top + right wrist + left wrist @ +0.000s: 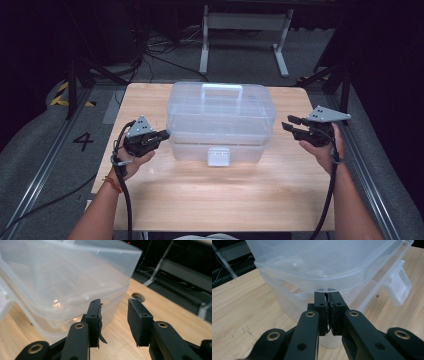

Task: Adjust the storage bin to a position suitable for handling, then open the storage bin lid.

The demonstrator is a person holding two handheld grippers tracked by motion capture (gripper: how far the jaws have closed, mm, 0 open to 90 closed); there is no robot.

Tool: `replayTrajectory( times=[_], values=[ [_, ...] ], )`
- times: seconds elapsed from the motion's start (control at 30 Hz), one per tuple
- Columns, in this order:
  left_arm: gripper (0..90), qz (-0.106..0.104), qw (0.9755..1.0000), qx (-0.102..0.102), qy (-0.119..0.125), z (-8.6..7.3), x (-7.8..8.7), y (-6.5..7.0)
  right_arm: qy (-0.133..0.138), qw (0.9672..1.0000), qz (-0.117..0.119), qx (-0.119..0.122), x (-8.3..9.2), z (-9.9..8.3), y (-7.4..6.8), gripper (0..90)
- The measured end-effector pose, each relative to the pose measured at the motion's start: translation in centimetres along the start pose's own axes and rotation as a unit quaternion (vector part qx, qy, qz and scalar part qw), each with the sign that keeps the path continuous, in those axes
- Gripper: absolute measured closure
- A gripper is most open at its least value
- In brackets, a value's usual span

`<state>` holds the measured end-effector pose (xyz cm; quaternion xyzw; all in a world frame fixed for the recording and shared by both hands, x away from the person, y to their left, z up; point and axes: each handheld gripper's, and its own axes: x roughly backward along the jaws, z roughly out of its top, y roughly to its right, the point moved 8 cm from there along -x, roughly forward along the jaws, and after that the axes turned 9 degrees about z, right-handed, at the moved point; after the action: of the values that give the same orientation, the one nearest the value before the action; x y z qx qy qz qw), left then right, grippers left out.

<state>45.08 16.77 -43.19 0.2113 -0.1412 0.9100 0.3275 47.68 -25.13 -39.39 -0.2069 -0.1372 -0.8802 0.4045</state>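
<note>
Item: clear plastic storage box (pixel 221 117), lidded, with a carry handle (pixel 222 90) on top and a front latch (pixel 218 156) facing the person.
Position: on the wooden table (pixel 225 200), toward its far half, roughly central between the two hands.
Condition: lid down; the latch appears to lie flat against the front wall. Faint compartments show through the lid; contents cannot be told.
Left gripper (pixel 328 298): jaws pressed together, nothing between them; tips at the box's left end, just under the lid's overhanging rim, touching or nearly so.
Right gripper (pixel 113 305): jaws partly apart and empty; the box's right end lies just ahead, and a pad (pixel 95 315) stands close to the wall without contact that can be confirmed. In the high view it sits a little clear of the box.
Surroundings: a small round disc (pixel 138 297) on the table beyond the right jaws; a grey frame (pixel 245 30) and cables on the floor behind.
Judged step: bracing or taking the box at both ends.
Risk, shift: a push from the closed left tips alone could slide the light box toward the right.
Risk, slip: smooth, sloping walls offer the pads poor purchase; an uneven lift could tilt the box.
Risk, lid: prising under the rim with the latch fastened could strain it.
</note>
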Motion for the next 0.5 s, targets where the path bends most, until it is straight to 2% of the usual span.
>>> replayTrajectory(
  times=[0.33, 0.5],
  values=[
    [85.5, 0.003, 0.9999, 0.004, 0.010, 0.7, 0.2, -0.1, -0.031, 0.9991, 0.025, 0.014, -1.9, -2.2, -1.5, 56.5],
    [85.9, 0.001, 0.9999, 0.003, 0.011, 0.7, 0.2, -0.2, -0.013, 0.9992, 0.025, 0.027, -2.3, -1.7, -1.9, 55.9]
  ],
)
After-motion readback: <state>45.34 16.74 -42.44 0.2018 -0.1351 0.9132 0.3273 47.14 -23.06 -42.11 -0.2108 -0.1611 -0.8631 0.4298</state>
